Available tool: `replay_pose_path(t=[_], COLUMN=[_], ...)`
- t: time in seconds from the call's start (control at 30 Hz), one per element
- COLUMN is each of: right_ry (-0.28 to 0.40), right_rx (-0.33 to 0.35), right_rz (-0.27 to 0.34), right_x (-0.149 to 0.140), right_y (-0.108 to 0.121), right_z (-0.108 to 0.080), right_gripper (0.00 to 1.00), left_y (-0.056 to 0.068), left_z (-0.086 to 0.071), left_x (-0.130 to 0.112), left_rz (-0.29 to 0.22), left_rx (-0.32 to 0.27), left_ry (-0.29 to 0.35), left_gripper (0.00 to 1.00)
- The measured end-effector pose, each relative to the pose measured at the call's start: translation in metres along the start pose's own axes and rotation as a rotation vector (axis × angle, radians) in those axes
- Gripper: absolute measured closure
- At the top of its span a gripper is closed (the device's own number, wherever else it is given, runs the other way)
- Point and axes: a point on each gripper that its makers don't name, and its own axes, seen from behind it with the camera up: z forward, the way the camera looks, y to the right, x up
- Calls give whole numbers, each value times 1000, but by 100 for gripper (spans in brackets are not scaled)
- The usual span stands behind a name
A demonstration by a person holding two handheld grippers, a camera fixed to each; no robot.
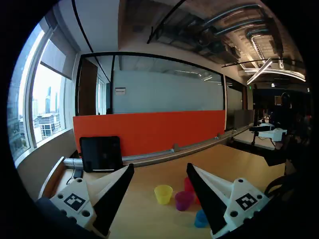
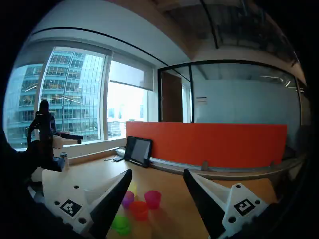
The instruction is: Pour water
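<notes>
Left tongs (image 1: pixel 160 166) spread, empty; right tongs (image 2: pixel 157 172) spread, empty. Yellow cup (image 1: pixel 163 194), purple cup (image 1: pixel 183 200), blue cup (image 1: pixel 201 219) huddle on desk (image 1: pixel 239 159) in front of orange partition (image 1: pixel 151 129). Risk: cups packed close, probably light; wide tongs could knock neighbour, spill. Which cup holds water: cannot tell.

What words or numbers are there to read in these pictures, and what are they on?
Small sign on the glass wall: too small and blurred to read.
Black-and-white squares on the white fingers: patterns, not words.
Nothing else can be read.
</notes>
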Motion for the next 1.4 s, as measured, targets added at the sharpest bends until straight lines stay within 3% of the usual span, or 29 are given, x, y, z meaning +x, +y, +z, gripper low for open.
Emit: replay_pose_path(t=[0.37,1.03,1.4], right_ry=[-37,-153,-223], right_rx=[96,197,251], right_rz=[6,-66,-99], right_x=[-11,-66,-98], right_y=[-16,-36,-46], right_z=[-1,-2,-7], right_gripper=[0,1,0], left_y=[24,46,66], left_z=[2,9,7], left_x=[-26,-91,-116], left_rz=[48,50,63], left_rx=[-88,-192,-275], left_ry=[-52,-159,-197], left_gripper=[2,2,1])
